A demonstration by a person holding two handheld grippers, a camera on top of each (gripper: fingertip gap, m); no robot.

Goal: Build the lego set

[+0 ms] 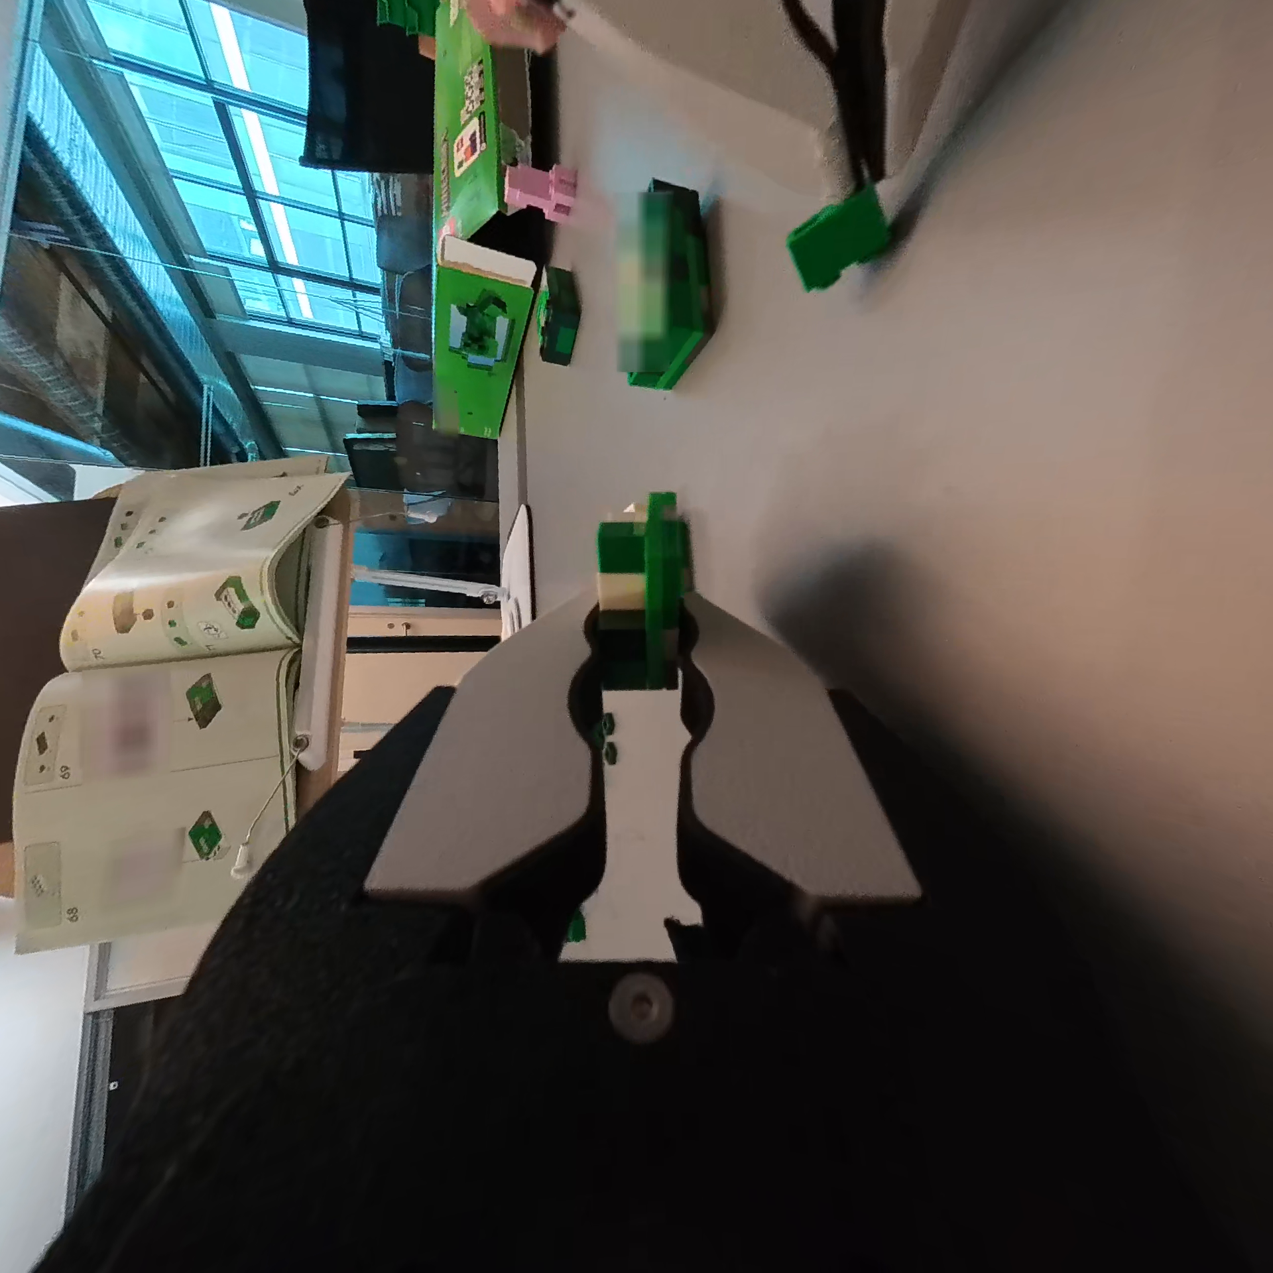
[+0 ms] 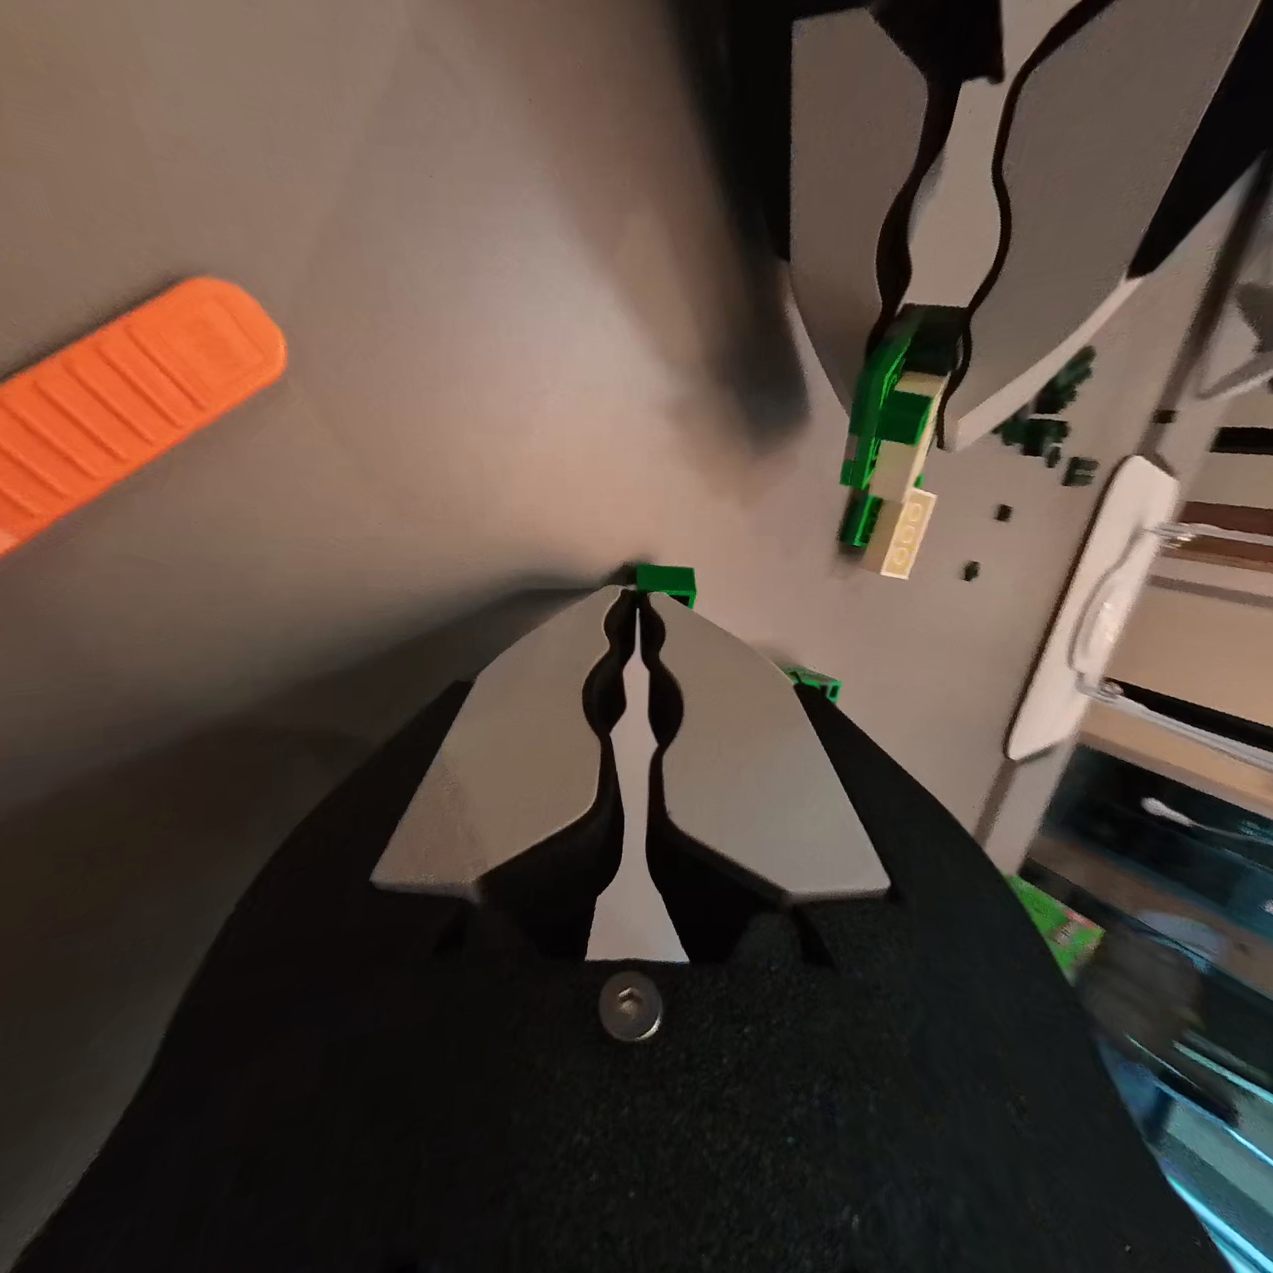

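Observation:
My left gripper (image 1: 640,613) is shut on a small lego assembly (image 1: 644,551) of green and cream bricks and holds it above the grey table (image 1: 930,482). It also shows at the upper right of the right wrist view (image 2: 902,413), both fingers pressed on the same assembly (image 2: 888,427). My right gripper (image 2: 634,599) is down at the table with its tips together. A small green brick (image 2: 665,584) lies on the table just beyond its right fingertip (image 2: 671,623), touching it. I cannot tell whether its edge is pinched.
An orange brick separator (image 2: 131,399) lies at the left. Another green brick (image 2: 816,682) sits by my right finger. Farther off are a green build (image 1: 671,289), a green piece (image 1: 837,237), a pink figure (image 1: 544,189), the green box (image 1: 475,138) and an open instruction booklet (image 1: 172,689). The gap from one gripper's tips to the other's is roughly 10 centimetres. It is some 10 centimetres from my right tips to the orange brick separator (image 2: 131,399).

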